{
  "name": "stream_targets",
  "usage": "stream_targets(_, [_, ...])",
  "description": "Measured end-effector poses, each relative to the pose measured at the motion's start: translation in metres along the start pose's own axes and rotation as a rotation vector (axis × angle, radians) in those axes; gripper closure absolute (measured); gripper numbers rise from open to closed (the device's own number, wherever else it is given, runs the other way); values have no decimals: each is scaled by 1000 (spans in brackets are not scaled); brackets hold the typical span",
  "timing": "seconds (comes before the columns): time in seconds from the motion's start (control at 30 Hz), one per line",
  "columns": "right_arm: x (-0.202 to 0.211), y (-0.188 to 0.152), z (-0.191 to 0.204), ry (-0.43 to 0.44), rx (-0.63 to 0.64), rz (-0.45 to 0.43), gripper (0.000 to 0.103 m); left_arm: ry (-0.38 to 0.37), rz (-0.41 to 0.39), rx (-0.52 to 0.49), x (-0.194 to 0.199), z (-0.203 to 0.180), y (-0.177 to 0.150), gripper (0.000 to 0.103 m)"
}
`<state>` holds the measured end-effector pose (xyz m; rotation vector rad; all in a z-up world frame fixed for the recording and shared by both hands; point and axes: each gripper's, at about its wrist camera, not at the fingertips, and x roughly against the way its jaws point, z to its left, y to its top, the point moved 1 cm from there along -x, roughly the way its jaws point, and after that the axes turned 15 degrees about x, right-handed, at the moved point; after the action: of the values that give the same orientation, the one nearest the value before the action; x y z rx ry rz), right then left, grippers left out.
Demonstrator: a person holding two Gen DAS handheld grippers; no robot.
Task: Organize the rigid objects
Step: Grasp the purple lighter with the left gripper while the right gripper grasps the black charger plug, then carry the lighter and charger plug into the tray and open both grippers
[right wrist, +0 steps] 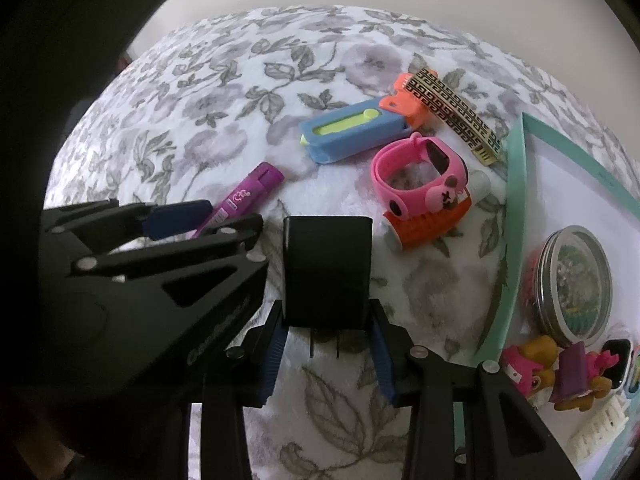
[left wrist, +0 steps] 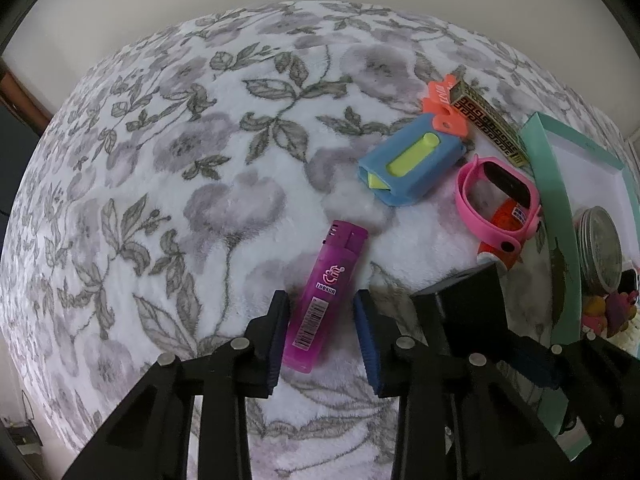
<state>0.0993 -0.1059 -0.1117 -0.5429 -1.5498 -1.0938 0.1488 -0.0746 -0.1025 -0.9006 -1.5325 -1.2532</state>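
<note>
A purple lighter [left wrist: 322, 300] lies on the floral blanket between the fingers of my left gripper [left wrist: 322, 300]. The jaws are open around it with gaps on both sides. The lighter also shows in the right wrist view [right wrist: 244, 196], with the left gripper over it. My right gripper [right wrist: 326, 324] is shut on a black charger plug [right wrist: 327, 270], held upright above the blanket; its prongs point back at the camera. The plug also shows in the left wrist view [left wrist: 468, 300].
A blue-and-yellow utility knife [right wrist: 352, 132], an orange clip [right wrist: 404, 102], a patterned gold box [right wrist: 456, 114], a pink watch [right wrist: 416, 180] and an orange spool [right wrist: 428, 220] lie beyond. A teal tray [right wrist: 514, 208] at right holds a round tin [right wrist: 572, 280] and toys.
</note>
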Motion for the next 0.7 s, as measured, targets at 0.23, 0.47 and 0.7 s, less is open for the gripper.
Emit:
stream_targets(0.23, [3, -4, -11, 59, -45, -17, 62, -22, 1, 32, 7, 6, -4, 73])
stream_targets(0.47, [4, -2, -16, 79, -71, -17, 62, -9, -5, 27, 4, 15, 0, 82])
stream_targets(0.7, [16, -4, -21, 72, -76, -29, 62, -79, 19, 129, 11, 35, 5, 83])
